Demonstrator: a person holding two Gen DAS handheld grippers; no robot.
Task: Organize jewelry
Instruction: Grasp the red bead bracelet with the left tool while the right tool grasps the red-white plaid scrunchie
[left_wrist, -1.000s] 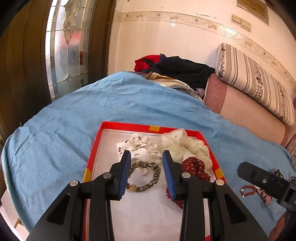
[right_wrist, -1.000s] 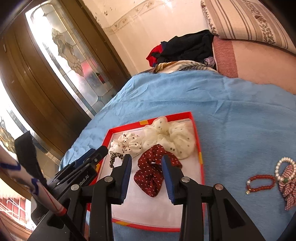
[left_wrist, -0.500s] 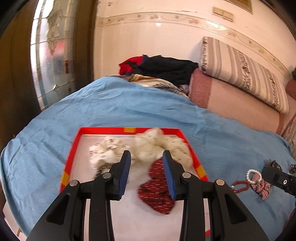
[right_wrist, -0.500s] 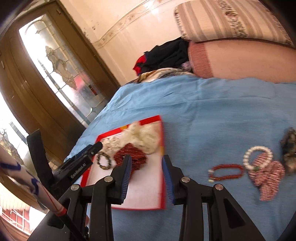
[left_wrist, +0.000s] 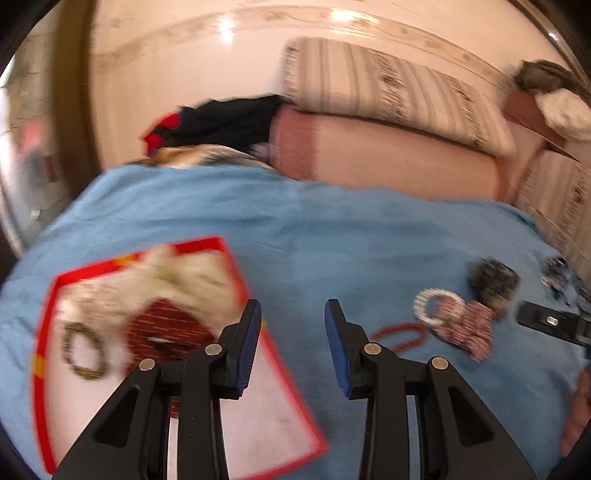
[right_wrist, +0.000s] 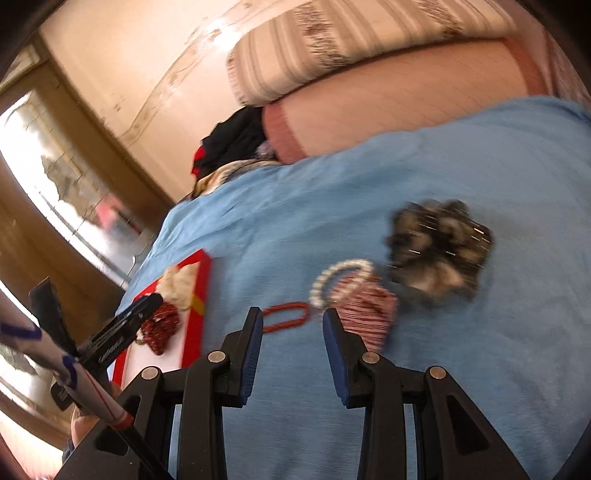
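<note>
Left wrist view: left gripper gapes, empty, above the blue blanket beside the red tray; right wrist view: right gripper gapes, empty; it should straddle the red bracelet squarely, avoiding the pearl bracelet.

Ahead of me a blue blanket covers the bed. Behind it lies a pink bolster with a striped pillow resting on top, against a cream wall with a patterned border. At the bolster's left end I see a heap of dark clothes with some red in it, and a patterned cloth just below. From my right side, a wooden door with leaded glass stands at the left.
</note>
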